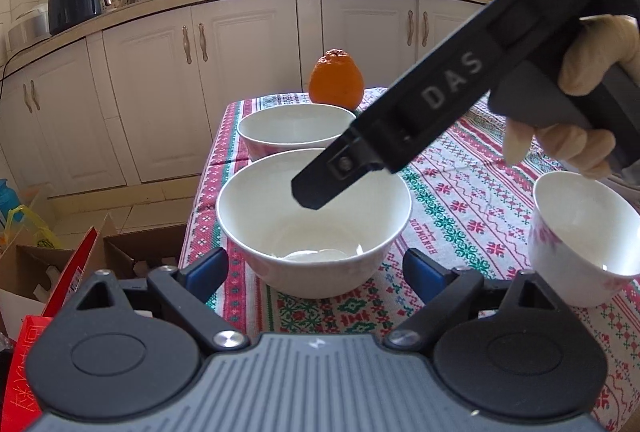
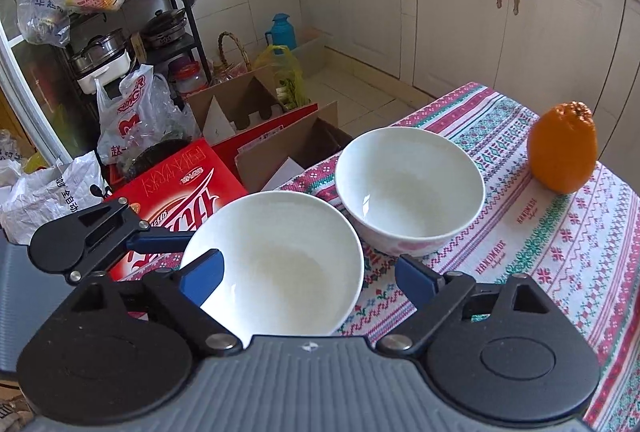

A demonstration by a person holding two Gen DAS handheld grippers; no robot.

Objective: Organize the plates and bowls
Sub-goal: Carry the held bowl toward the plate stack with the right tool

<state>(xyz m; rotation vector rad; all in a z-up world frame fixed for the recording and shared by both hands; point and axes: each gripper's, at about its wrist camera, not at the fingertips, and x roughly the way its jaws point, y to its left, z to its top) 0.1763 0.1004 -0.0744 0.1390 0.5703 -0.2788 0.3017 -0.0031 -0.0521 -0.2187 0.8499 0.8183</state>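
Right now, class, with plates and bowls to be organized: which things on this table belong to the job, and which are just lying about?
Belongs to the job:
near bowl
far bowl
small bowl with pink pattern

Just lying about:
orange
patterned tablecloth
red box beside the table

- Three white bowls on the table: one near (image 1: pixel 314 222), one far behind it (image 1: pixel 296 131), and one at the right edge (image 1: pixel 580 240).
- One orange (image 1: pixel 337 79), at the far end.
- One patterned tablecloth (image 1: pixel 460 199).
- Two grippers: left (image 1: pixel 316 270), right (image 2: pixel 308 278).
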